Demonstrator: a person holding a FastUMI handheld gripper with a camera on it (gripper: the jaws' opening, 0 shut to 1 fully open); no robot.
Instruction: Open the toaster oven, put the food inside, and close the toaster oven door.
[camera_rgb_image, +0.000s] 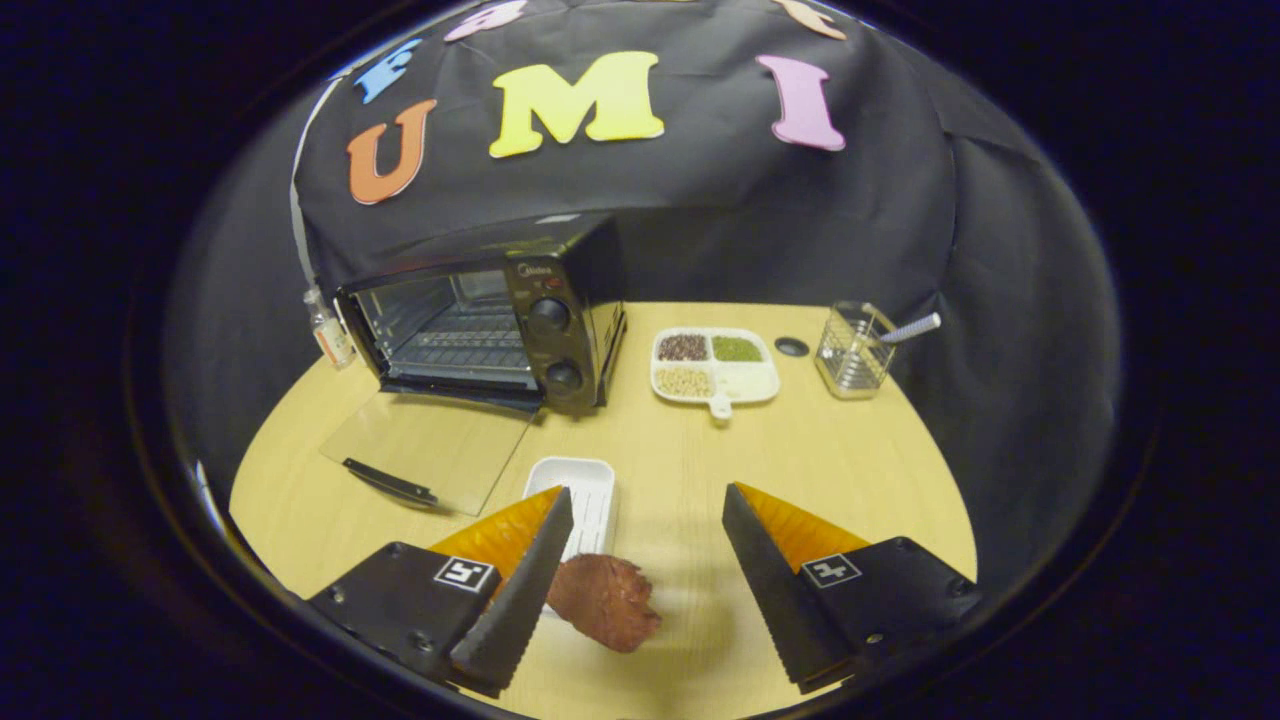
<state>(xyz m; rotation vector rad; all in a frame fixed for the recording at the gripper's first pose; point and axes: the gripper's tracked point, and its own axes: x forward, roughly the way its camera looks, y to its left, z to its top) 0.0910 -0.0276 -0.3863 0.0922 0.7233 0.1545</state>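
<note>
A small bottle (328, 335) stood at the far left of the wooden table (700, 460), just beside the toaster oven (490, 320), whose glass door (425, 450) lay folded flat onto the tabletop with its dark handle nearest the fingers. A white tray (590, 490) sat ahead of the left finger. The gripper (648, 515) was spread wide and held nothing; the reddish-brown piece of food (605, 602) lay on the table between the fingers, close against the left one. Farther right stood a divided dish of grains (714, 366), then a clear holder (853, 352) with a utensil.
</note>
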